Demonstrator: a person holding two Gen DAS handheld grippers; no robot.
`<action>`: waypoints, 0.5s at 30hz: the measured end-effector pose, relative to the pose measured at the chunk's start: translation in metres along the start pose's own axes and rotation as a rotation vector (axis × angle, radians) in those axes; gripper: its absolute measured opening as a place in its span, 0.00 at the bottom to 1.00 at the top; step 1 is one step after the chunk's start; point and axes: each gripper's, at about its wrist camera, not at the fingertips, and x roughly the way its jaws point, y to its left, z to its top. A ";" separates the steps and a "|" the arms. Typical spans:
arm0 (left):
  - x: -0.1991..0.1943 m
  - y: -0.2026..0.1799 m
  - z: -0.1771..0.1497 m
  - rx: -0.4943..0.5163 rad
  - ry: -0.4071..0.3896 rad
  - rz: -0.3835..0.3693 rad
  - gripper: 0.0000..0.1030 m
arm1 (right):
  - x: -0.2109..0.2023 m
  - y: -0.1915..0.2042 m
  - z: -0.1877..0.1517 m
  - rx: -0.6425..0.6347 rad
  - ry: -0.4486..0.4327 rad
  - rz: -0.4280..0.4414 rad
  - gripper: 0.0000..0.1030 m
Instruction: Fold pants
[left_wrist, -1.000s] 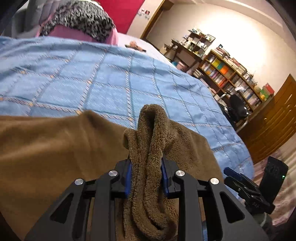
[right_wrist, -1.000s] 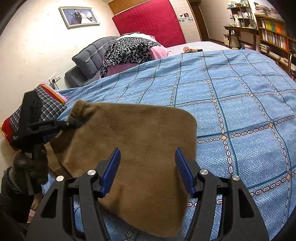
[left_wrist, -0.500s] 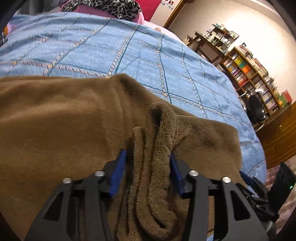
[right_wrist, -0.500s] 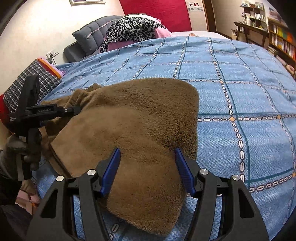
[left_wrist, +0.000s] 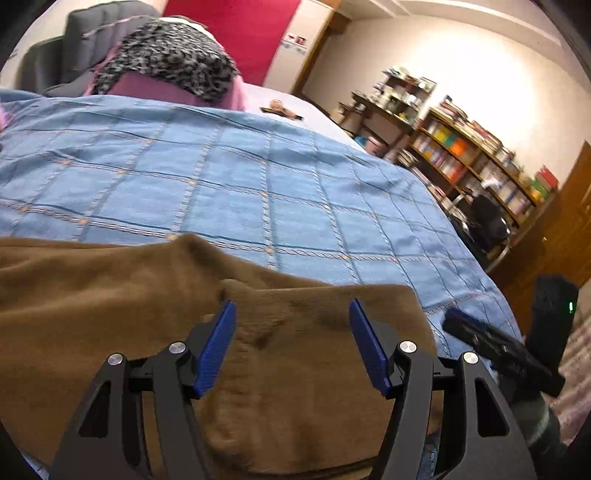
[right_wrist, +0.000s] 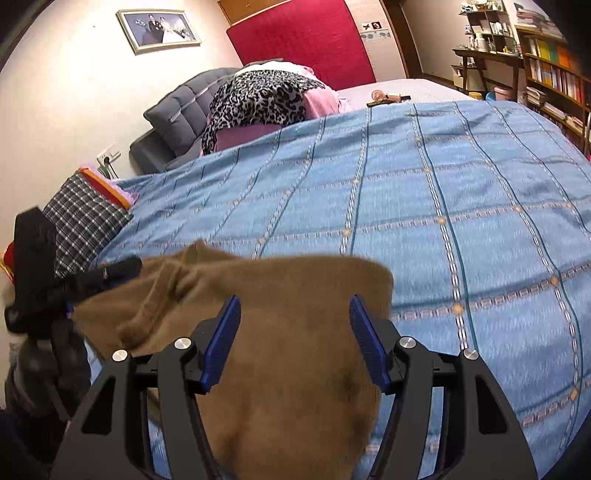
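On the near edge of the bed, over a blue checked bedspread (right_wrist: 424, 206), lie the brown fleece pants (left_wrist: 147, 314), folded into a broad pad with one rounded fold edge facing the middle of the bed and a bunched, ridged corner toward the left side. The left hand-held gripper (left_wrist: 291, 347) has just been opening; its blue pads now stand apart above the fabric with nothing pinched between them, the cloth lying slack beneath. The right hand-held gripper (right_wrist: 295, 339) likewise hovers with jaws apart over the right half of the pants, touching nothing that can be seen. The step in hand appears to be the release after a fold; the next move probably calls for both tools to seek fresh edges, likely the bunched left corner and the near hem, and to carry them across for a further fold or to smooth the ridge. Open bedspread stretches well beyond the pants toward the leopard-print bedding (right_wrist: 258, 99) at the headboard, giving ample room; the near side is tight, the pad reaching close to the mattress edge, with a plaid pillow (right_wrist: 81, 218) at the left corner
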 end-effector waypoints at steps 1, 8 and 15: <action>0.008 -0.002 0.000 0.000 0.014 -0.007 0.62 | 0.004 -0.001 0.004 0.001 0.004 -0.001 0.61; 0.050 0.012 -0.011 -0.073 0.085 0.008 0.62 | 0.048 -0.016 0.017 0.057 0.112 0.002 0.61; 0.059 0.015 -0.023 -0.026 0.067 0.006 0.62 | 0.078 -0.025 -0.004 0.043 0.171 -0.051 0.61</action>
